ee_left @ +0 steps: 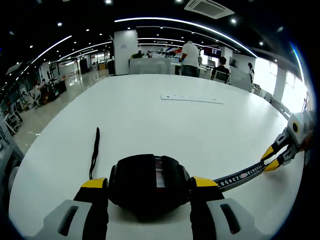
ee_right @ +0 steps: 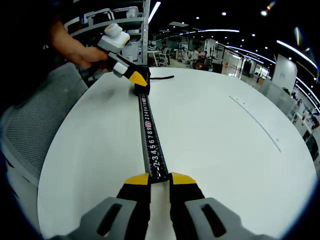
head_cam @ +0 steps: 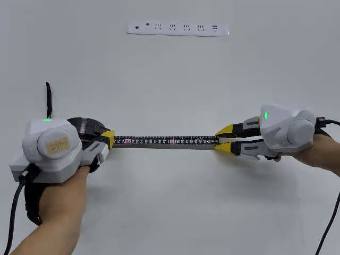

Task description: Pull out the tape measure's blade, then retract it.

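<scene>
- The black tape measure (head_cam: 87, 127) sat on the white table (head_cam: 170, 212), out at 9 o'clock in my head view.
- My left tongs (head_cam: 101, 141) were pinching the tape measure, with one yellow tip on each side of its round body.
- In the left gripper view the tape measure (ee_left: 150, 182) sat right between the two tips of my left tongs (ee_left: 149, 185).
- The blade (head_cam: 164, 141) was pulled out of it. It ran flat and straight just above the table toward 3 o'clock, with the numbers facing up.
- My right tongs (head_cam: 223, 139) were pressed together on the far end of the blade.
- In the right gripper view the blade (ee_right: 150, 140) started between the tips of my right tongs (ee_right: 160, 179). It went up toward 12 o'clock to the tape measure (ee_right: 142, 75) and my left tongs (ee_right: 131, 74).
- A thin black strap (head_cam: 48, 98) lay on the table at about 11 o'clock from the tape measure.
- My left hand (head_cam: 58, 191) held the left tongs, and my right hand (head_cam: 319, 151) held the right tongs.
- A black cable (head_cam: 13, 212) hung down from the left tongs, and another cable (head_cam: 329, 223) hung from the right.
- A long white power strip (head_cam: 178, 28) lay far off at 12 o'clock, well apart from the blade.
</scene>
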`<state>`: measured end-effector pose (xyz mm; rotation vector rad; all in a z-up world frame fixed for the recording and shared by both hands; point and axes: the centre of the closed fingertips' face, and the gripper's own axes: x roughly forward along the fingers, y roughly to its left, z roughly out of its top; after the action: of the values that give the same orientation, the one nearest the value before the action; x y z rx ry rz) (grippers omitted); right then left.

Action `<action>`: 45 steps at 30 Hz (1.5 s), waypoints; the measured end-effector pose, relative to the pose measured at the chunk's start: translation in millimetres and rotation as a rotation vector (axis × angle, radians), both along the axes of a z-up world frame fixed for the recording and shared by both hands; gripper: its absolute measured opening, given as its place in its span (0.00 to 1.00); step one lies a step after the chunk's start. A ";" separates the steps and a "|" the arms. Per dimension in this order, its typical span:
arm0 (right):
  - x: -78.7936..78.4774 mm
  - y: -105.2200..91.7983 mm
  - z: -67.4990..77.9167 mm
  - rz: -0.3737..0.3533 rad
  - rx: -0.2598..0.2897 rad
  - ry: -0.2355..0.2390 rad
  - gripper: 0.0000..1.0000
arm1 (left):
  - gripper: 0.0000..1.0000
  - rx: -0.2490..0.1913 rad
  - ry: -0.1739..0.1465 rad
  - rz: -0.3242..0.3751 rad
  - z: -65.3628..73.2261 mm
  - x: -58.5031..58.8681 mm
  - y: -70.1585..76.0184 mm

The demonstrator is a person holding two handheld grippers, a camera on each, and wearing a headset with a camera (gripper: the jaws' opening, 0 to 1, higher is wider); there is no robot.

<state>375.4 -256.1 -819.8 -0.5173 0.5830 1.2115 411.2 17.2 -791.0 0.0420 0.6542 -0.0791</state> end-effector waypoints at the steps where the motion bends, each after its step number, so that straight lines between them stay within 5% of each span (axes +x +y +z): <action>1: 0.1 0.0 0.0 0.000 0.000 -0.001 0.13 | 0.63 -0.002 0.001 0.001 -0.2 0.0 0.0; 6: 0.2 -0.2 0.0 0.003 -0.002 -0.005 0.12 | 0.62 -0.008 0.004 0.010 -0.9 -0.2 -0.4; 7: 0.2 0.0 0.9 0.002 -0.002 -0.008 0.12 | 0.61 -0.024 0.021 0.030 -2.0 -1.5 -0.6; 8: 0.7 -0.3 1.0 0.002 -0.004 -0.010 0.12 | 0.61 -0.020 0.073 0.015 -3.9 -0.5 -0.2; 20: 1.3 -0.8 1.1 0.004 -0.014 -0.014 0.12 | 0.58 -0.002 0.061 0.001 -3.7 -2.5 -0.3; 45: 2.0 12.8 3.0 0.014 -0.005 -0.012 0.12 | 0.58 -0.040 0.075 0.004 -4.0 -3.6 1.2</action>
<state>377.4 -243.3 -816.8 -0.5334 0.5729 1.2199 407.7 18.5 -795.0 -0.0009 0.7277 -0.0899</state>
